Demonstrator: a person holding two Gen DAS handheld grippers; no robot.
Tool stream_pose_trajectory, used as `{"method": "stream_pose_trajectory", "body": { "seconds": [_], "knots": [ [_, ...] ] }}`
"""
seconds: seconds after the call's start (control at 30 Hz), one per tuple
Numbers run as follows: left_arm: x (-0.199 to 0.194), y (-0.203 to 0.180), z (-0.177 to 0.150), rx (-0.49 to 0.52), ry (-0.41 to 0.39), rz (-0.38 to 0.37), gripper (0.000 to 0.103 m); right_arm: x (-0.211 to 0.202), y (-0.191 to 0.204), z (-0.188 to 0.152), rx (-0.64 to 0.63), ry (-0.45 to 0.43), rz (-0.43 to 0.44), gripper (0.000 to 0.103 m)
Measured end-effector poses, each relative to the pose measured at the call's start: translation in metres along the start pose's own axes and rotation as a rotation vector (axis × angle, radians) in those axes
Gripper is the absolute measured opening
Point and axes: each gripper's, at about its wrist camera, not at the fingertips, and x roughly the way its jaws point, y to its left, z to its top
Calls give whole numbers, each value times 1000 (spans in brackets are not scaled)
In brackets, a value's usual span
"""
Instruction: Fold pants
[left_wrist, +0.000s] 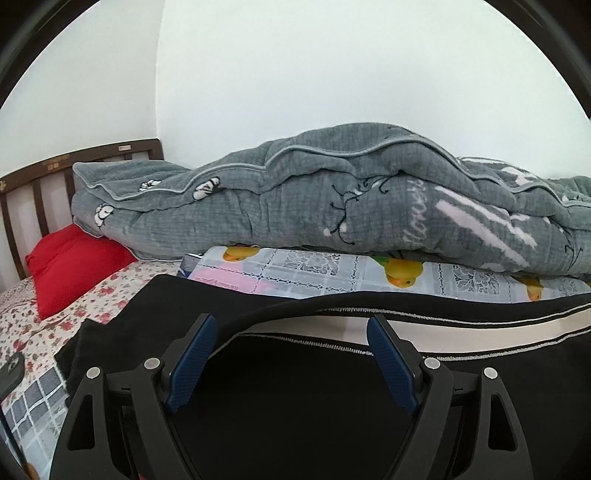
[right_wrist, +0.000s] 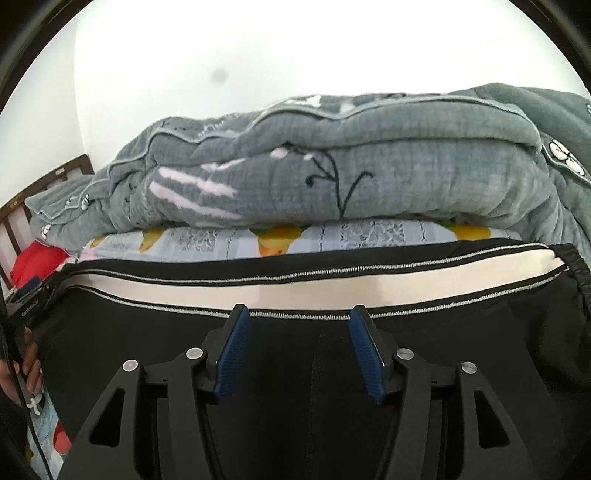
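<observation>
With the black pants with a white side stripe edged in silver stitching (right_wrist: 332, 291) lying flat on the near part of the bed, both tools hover above the cloth: the left gripper (left_wrist: 290, 334) has wide jaws, the right gripper (right_wrist: 299, 323) stands half open, and neither holds anything. Judged step: between folds; the next move calls for pinching an edge, clear of the crumpled grey quilted blanket (left_wrist: 295, 206) beyond

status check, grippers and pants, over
Left gripper open, right gripper open, both empty. Black white-striped pants flat on bed. Grey quilted blanket heaped behind.
</observation>
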Motion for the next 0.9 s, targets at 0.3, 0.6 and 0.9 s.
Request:
{"method": "stream_pose_trajectory", "body": {
  "seconds": [0.3,0.6,0.9],
  "knots": [
    [-82,51,-47,-61,214,-109,83,-100,-16,-19,38,37,-39,61],
    [-90,117,-96,-412,424,-255,82,-155,-87,-98,192,184,-96,63],
    [-24,126,-88,-604,486,-339,80,-126,-123,-95,405,219,5,64]
  ]
}}
